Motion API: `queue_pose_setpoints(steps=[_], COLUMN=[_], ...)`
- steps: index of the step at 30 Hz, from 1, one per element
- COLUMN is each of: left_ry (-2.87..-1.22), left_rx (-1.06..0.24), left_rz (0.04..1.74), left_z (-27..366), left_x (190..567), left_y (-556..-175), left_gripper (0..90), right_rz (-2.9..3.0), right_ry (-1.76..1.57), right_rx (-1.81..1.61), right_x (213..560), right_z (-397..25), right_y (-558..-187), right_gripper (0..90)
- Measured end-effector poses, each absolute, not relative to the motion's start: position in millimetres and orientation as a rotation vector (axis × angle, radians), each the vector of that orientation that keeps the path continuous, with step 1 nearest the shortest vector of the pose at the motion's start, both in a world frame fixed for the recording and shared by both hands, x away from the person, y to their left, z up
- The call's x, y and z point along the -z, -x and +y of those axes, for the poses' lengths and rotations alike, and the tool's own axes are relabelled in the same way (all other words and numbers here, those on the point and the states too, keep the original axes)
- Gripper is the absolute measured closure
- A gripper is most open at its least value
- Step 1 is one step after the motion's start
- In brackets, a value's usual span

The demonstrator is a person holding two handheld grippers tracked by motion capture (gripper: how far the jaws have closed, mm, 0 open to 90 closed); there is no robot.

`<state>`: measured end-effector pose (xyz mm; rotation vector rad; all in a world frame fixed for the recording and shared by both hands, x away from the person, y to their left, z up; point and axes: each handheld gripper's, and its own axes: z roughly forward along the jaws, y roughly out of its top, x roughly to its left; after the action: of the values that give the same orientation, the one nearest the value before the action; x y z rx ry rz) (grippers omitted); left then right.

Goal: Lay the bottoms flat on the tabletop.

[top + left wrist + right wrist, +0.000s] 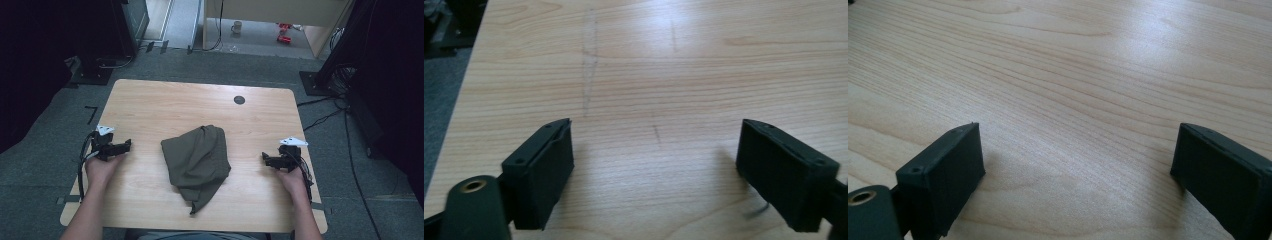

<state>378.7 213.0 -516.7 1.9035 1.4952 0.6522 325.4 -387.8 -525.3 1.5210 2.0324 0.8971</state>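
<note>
High view: an olive cloth (198, 159) lies crumpled near the middle of the counter (150, 100), a little toward the near edge, with the left gripper (126, 145) well off to its left and the right gripper (265, 159) well off to its right, neither touching it. Left gripper view: fingers (544, 167) spread wide over bare wood, nothing between them. Right gripper view: fingers (943, 175) likewise wide and empty, low over the counter. Judgement: the step in hand is the approach to the cloth, probably to spread or fold it. To do it well, bring both grippers in together from the sides, keep the fingers wide until each straddles a single edge or corner layer, and close only on cloth that is clearly free of the bunched folds; grabbing the heaped middle would likely lift several layers at once. Come in low and flat so the lower finger slides under the fabric rather than pushing it along the wood. Orientation: the cloth's long axis runs near to far, leaning slightly right at the far end. The broad, rounded bulk sits far; it narrows to a thin tail (194, 207) pointing toward the near edge. Which part is a true corner cannot be told.
</note>
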Motion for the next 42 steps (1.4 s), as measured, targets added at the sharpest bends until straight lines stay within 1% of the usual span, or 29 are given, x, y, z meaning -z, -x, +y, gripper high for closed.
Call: queue_pose_setpoints(steps=[2,4,5,9,12,13,14,20,29,35,42], left_ry=[-1.919,-1.938,-1.945,-1.972,-1.984,-1.987,-1.986,-2.008,-2.011,-2.041,-2.058], left_rx=[-0.639,-0.625,-0.623,-0.605,-0.589,-0.586,-0.58,-0.56,-0.517,-0.514,-0.462], left_rz=[1.458,1.419,1.411,1.379,1.354,1.345,1.333,1.263,1.183,1.132,1.078], left_z=[212,209,209,205,203,202,201,193,182,171,159], left_x=[516,515,514,513,510,509,508,499,488,481,476], left_y=[-377,-376,-375,-375,-375,-374,-374,-372,-366,-360,-355], left_gripper=[18.2,27.9,31.0,33.0,33.0,33.0,33.0,33.7,35.6,36.0,36.1], right_rz=[2.033,2.041,2.048,2.053,2.058,2.06,2.058,2.063,2.085,2.121,2.167], right_ry=[-1.52,-1.512,-1.507,-1.499,-1.495,-1.49,-1.494,-1.505,-1.457,-1.425,-1.373], right_rx=[-0.896,-0.9,-0.905,-0.908,-0.911,-0.91,-0.918,-0.939,-0.979,-0.981,-0.988], right_x=[525,525,525,525,525,525,524,521,517,518,518], right_z=[-387,-385,-384,-382,-379,-379,-378,-376,-367,-359,-349], right_y=[-325,-325,-324,-325,-324,-324,-324,-323,-321,-321,-320], right_gripper=[5.9,6.1,6.6,7.1,7.5,9.6,14.9,18.3,20.8,22.1,23.2])
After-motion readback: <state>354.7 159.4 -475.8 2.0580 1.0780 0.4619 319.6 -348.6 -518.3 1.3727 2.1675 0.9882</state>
